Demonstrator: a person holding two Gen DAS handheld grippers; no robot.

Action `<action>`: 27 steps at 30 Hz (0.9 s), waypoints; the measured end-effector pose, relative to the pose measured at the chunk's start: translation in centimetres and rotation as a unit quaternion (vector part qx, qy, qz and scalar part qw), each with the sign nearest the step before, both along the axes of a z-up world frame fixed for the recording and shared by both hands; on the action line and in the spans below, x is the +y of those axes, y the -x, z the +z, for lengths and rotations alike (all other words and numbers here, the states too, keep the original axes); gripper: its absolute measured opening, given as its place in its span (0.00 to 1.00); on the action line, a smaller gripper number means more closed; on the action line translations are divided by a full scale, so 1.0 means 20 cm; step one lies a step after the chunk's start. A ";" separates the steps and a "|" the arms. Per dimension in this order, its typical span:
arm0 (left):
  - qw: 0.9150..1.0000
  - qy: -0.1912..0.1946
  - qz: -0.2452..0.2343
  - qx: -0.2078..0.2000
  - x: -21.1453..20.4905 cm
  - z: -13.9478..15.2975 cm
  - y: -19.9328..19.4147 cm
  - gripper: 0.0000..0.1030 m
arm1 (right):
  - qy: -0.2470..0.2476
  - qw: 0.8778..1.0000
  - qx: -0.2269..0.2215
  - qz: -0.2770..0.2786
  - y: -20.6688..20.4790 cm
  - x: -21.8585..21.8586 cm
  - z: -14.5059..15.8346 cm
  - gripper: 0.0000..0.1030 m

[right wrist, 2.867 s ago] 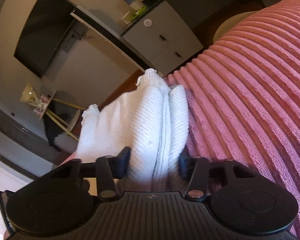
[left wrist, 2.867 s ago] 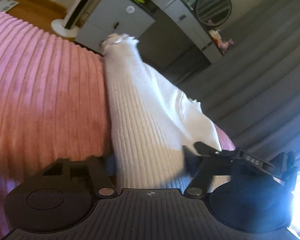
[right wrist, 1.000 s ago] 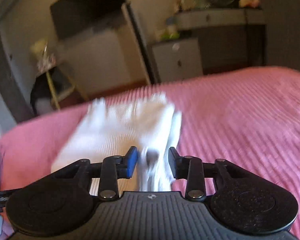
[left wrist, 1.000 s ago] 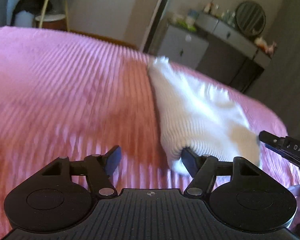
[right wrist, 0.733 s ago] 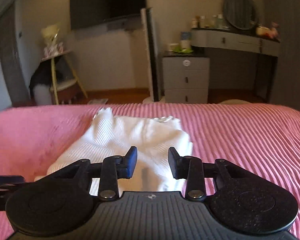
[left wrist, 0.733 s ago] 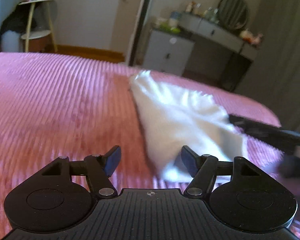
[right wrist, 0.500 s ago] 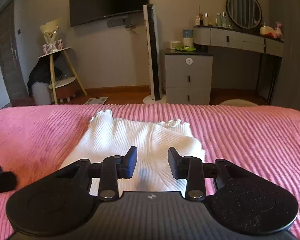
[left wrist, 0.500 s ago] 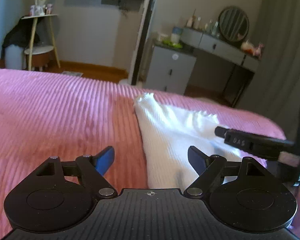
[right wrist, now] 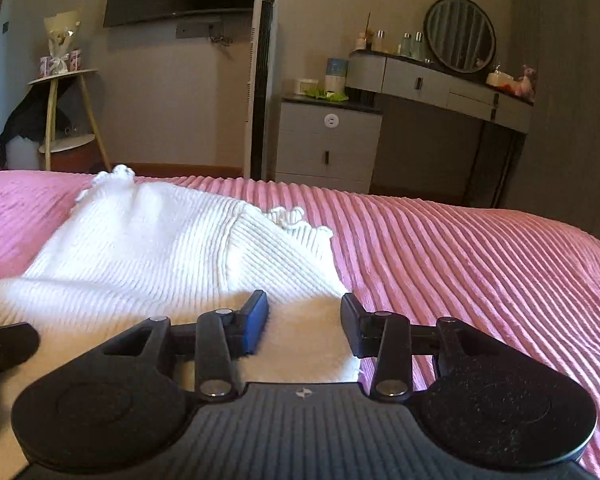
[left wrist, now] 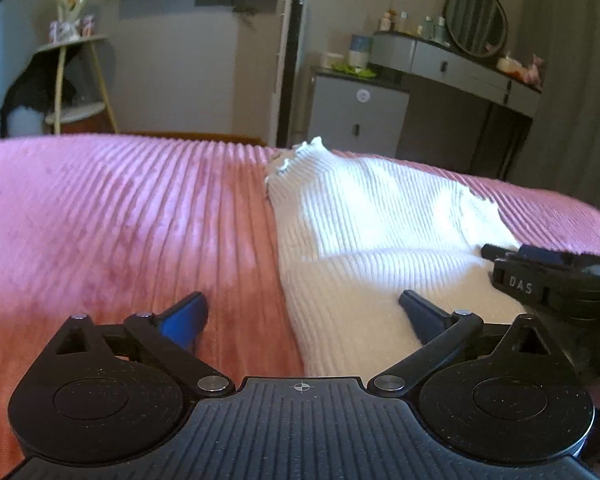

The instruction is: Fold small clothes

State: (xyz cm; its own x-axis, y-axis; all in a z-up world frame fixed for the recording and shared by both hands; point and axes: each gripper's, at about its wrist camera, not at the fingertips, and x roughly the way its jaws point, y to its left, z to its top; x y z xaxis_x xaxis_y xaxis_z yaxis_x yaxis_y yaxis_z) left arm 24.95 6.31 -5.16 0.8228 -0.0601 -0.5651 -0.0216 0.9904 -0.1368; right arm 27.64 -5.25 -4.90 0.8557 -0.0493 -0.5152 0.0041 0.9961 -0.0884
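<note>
While both tools — left tool (left wrist: 301,314) and right tool (right wrist: 304,322) — are hovering open and empty, I'm judging the white knit (right wrist: 172,248) soft, light — near corners are looking best for gripping.

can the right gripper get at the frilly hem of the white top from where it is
Probably yes. The right gripper is open over the near edge of the white top, and the frilly hem lies ahead on the pink bedspread with nothing between them.

Dim room, fisheye-bent edges, slight blur
</note>
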 end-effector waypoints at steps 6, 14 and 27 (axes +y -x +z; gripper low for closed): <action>1.000 0.004 0.001 0.026 0.02 0.11 0.11 1.00 | -0.066 0.997 0.042 -0.005 0.08 -0.11 0.13 0.58; 0.995 0.052 0.018 0.086 0.11 0.20 0.48 1.00 | -0.359 0.928 0.094 -0.009 0.76 -0.37 0.23 0.65; 0.994 0.038 0.065 0.076 0.06 0.12 0.55 1.00 | -0.522 0.834 0.163 -0.077 0.68 -0.44 -0.01 0.15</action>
State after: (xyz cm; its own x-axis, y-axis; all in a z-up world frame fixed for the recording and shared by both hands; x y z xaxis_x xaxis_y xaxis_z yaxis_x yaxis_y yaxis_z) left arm 13.87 7.46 -2.71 0.7322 -0.0060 -0.6811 -0.1753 0.9646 -0.1969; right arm 14.13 -14.06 -5.01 0.6867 0.4748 -0.5504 0.2848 0.5210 0.8047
